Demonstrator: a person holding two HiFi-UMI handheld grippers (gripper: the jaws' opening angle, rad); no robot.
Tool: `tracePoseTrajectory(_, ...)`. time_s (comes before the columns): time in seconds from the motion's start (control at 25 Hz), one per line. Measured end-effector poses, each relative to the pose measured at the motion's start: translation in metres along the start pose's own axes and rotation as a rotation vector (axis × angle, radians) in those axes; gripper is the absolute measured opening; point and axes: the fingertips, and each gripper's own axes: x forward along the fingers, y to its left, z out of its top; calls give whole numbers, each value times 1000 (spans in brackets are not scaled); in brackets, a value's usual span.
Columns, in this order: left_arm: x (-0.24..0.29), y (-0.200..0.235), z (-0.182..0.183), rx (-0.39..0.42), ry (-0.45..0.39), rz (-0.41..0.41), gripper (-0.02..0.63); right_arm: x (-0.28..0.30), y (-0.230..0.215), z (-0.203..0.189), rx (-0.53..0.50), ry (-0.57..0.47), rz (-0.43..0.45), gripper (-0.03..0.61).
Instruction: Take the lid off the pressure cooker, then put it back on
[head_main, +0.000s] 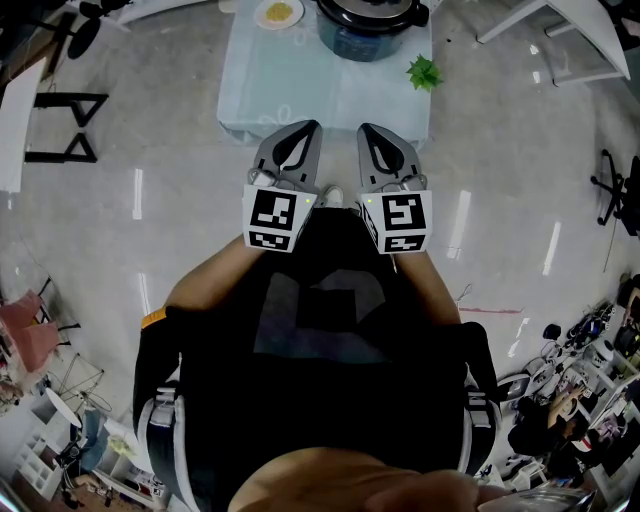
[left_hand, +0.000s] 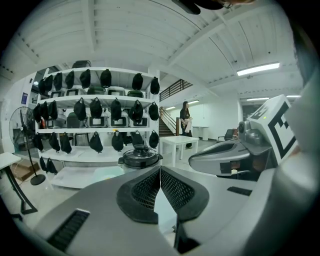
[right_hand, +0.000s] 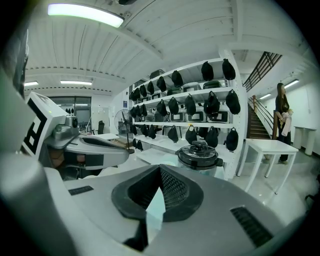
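Left tongs (head_main: 304, 130) and right tongs (head_main: 369, 131), both pinched together empty, hover at the table (head_main: 300, 95) edge, pressure cooker (head_main: 365, 30) beyond.

Ahead of me, the table (head_main: 290, 95) carries the pressure cooker (head_main: 362, 38) at its far edge, with the lid (head_main: 368, 10) on top. A plate (head_main: 279, 13) sits left of the cooker and a leafy sprig (head_main: 424, 72) to its right. My left gripper (head_main: 305, 128) and right gripper (head_main: 368, 131) are side by side at the table's near edge, well apart from the cooker. Shelves (left_hand: 95, 110) stand behind the table.
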Motion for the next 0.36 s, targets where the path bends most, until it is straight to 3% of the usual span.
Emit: tracePoseTrajectory(0.36,-3,2,0,0,-5,-6,11,0,4,-3,7,5,-7,15)
